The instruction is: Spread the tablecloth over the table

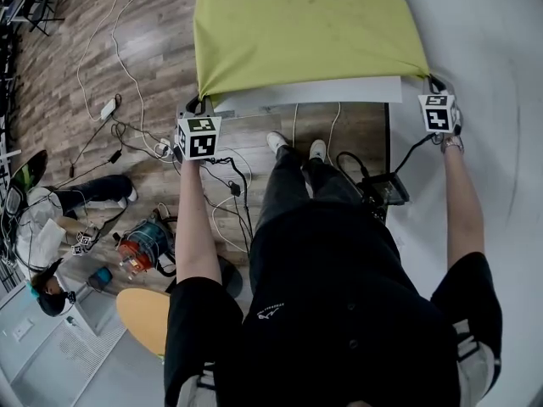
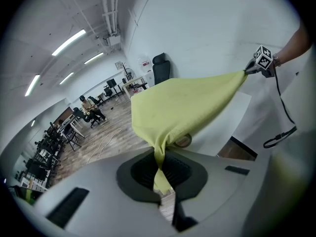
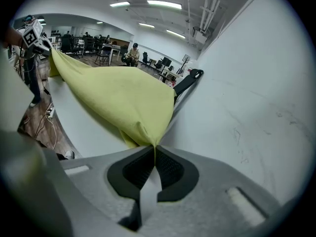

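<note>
Tablecloth (image 1: 305,32), yellow-green, covers the far part of the white surface (image 1: 339,90); a pale strip of bare surface shows along the near side, below the cloth's hem. Left gripper (image 1: 201,104) is at the cloth's near left corner and right gripper (image 1: 431,83) at the near right corner, both arms stretched forward, marker cubes facing up. Left gripper view: fingers (image 2: 139,171) are clenched on a bunched corner of the cloth, the fabric twisted into a narrow rope between the pads, with a short tail hanging through on the near side. Right gripper view: fingers (image 3: 170,174) are clenched on the other corner, the fabric pinched to a thin fold along the pad line. The near hem spans from one gripper to the other, drawn fairly straight, with bare surface visible beneath it in the right gripper view. Wood floor (image 1: 136,49) lies to the left with loose cables (image 1: 127,134); a person (image 1: 59,227) sits on it. A white wall (image 1: 492,75) runs along the right side of the surface
</note>
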